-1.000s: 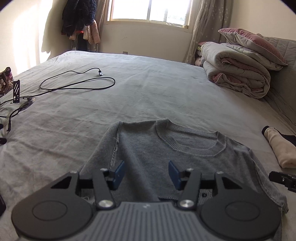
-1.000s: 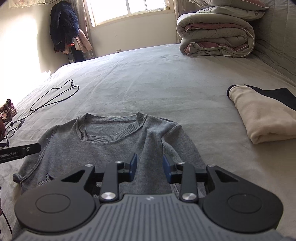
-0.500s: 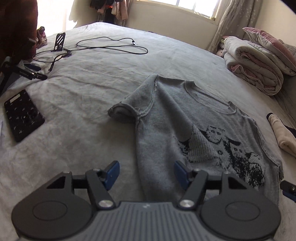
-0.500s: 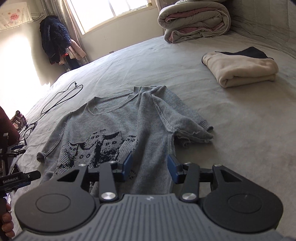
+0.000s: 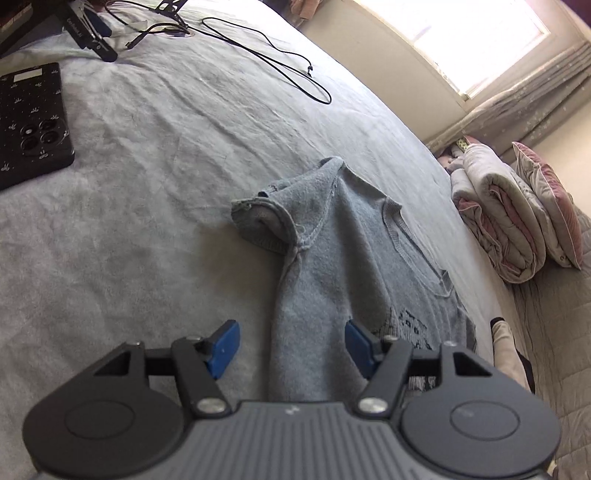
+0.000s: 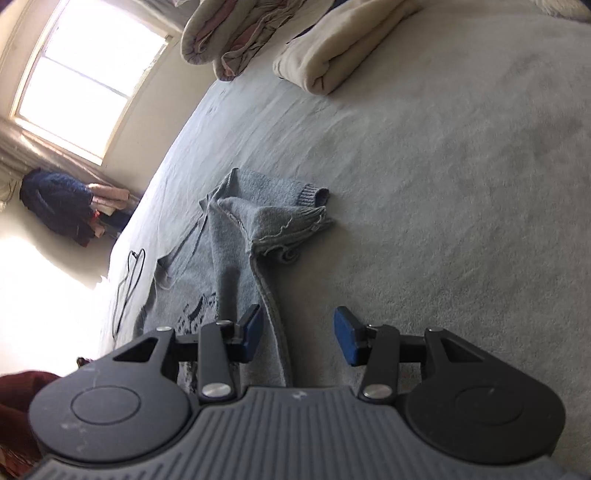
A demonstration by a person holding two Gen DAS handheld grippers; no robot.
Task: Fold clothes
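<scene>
Left wrist: sweater (image 5: 325, 280) side edge between spread jaws, apparently untouched; right wrist, likewise.

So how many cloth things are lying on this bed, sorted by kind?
Grey sweater: 1
Folded cream garment: 1
Rolled quilt: 1
Pillow: 1
Total: 4

no text reads clearly; faint lettering on a black bar (image 5: 79, 27) stays illegible.
</scene>
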